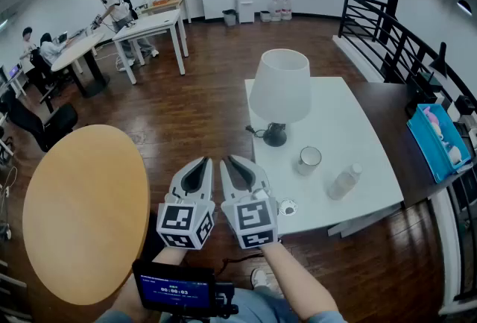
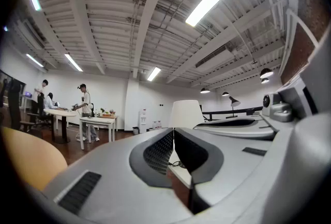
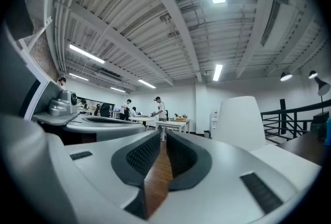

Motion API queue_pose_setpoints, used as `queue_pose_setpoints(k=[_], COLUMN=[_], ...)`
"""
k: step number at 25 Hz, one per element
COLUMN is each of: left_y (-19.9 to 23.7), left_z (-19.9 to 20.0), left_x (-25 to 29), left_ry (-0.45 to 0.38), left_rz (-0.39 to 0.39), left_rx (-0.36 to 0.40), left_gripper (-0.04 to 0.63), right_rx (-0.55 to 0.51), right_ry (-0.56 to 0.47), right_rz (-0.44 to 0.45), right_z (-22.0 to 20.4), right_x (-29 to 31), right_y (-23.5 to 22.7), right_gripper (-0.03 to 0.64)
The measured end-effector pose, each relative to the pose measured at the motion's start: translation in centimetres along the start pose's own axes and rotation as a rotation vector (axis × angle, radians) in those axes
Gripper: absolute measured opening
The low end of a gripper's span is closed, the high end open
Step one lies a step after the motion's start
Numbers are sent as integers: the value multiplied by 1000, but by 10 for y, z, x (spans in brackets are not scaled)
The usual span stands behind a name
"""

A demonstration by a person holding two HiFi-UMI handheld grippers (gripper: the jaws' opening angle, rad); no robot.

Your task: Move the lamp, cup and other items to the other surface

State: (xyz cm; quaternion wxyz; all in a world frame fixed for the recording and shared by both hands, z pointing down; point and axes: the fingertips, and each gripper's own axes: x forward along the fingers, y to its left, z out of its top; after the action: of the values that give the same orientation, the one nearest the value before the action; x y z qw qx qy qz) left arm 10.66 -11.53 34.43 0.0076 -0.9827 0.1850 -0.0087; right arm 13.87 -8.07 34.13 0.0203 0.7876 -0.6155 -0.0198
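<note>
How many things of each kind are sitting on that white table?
White-shaded table lamp with dark base: 1
White cup: 1
Clear plastic bottle: 1
Small round white object, too small to identify: 1
Total on the white square table: 4

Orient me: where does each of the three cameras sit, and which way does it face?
Head view: on the person's head, looking steeply down at the white square table, round wooden table, both forearms, left gripper and right gripper.
Left gripper view: on the left gripper, level along its jaws toward the white-shaded lamp; right gripper at right.
Right gripper view: on the right gripper, level along its jaws toward distant white desks; left gripper at left.
Shared: all three show the lamp.
</note>
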Motion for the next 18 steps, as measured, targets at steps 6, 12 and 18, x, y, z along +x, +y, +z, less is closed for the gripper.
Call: queue_pose_setpoints(k=[6, 12, 18], left_y=[-47, -113, -187], left_z=[-9, -23, -38], left_x=[22, 54, 83], left_ry=[-8, 10, 21], left_rz=[-79, -198, -298], left_rx=[-5, -5, -1], left_gripper=[51, 51, 23], right_rx=[-8, -37, -49], right_ry=[16, 50, 88], right_rz=[-63, -199, -366], right_z=[-17, -39, -67], right_x=[-27, -69, -129], right_y=[-42, -106, -181], right_gripper=[77, 130, 186])
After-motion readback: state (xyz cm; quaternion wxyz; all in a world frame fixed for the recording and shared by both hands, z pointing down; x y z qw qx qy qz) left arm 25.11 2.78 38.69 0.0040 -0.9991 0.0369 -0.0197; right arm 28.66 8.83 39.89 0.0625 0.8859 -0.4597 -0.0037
